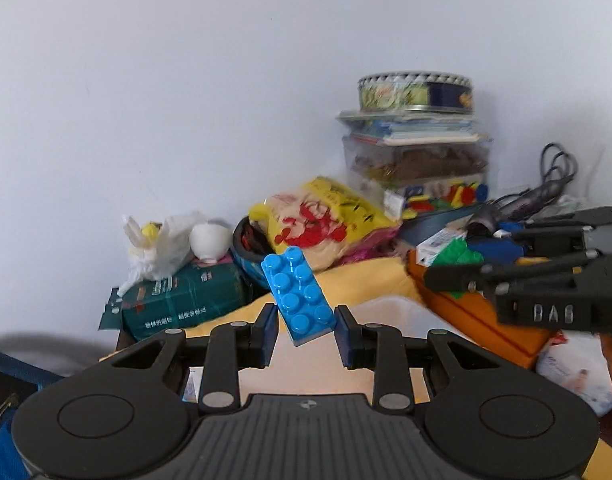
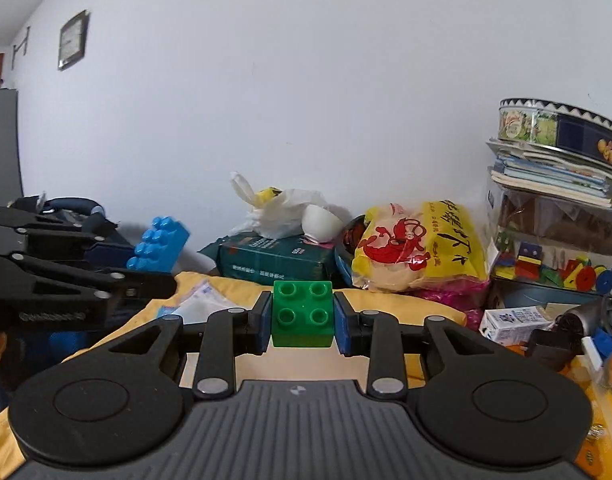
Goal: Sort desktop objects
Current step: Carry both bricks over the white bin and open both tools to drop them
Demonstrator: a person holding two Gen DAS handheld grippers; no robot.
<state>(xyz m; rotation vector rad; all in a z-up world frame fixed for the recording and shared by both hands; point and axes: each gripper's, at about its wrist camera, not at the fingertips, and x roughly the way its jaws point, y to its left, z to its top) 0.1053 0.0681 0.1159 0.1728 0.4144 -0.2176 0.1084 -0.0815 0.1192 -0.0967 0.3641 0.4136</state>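
Nearest the lens in the left wrist view, the left gripper [image 1: 305, 330] has its blue pads on either side of a long blue brick [image 1: 299, 295], which sits tilted with its studs facing the camera. The pads look close against its lower end, though a sliver of gap shows on each side, so the hold seems light at best. The right wrist view confirms that this brick is off the table, sticking out past the left gripper's fingers in mid-air.

The right gripper [image 2: 302, 316] is clenched squarely on a small green brick [image 2: 302, 314], with both pads flat against its sides and its four studs facing the camera. It too is lifted, above the yellow cloth [image 2: 406, 304] that covers the desk.

So both bricks are picked up and neither is put away. A pale translucent bin [image 1: 398, 312] lies just beyond the left gripper, and an orange tray [image 1: 486, 320] beside it already seems to hold green and blue pieces, though blur makes its contents hard to read. Which of the two receives these bricks I cannot tell.

A good deal appears left: a small milk carton [image 2: 514, 322], a yellow snack bag [image 2: 418, 248], a green box [image 2: 273, 258] with a white plastic bag [image 2: 281, 212] on it, and a stack topped by a round tin [image 2: 562, 132] crowd the back of the desk.
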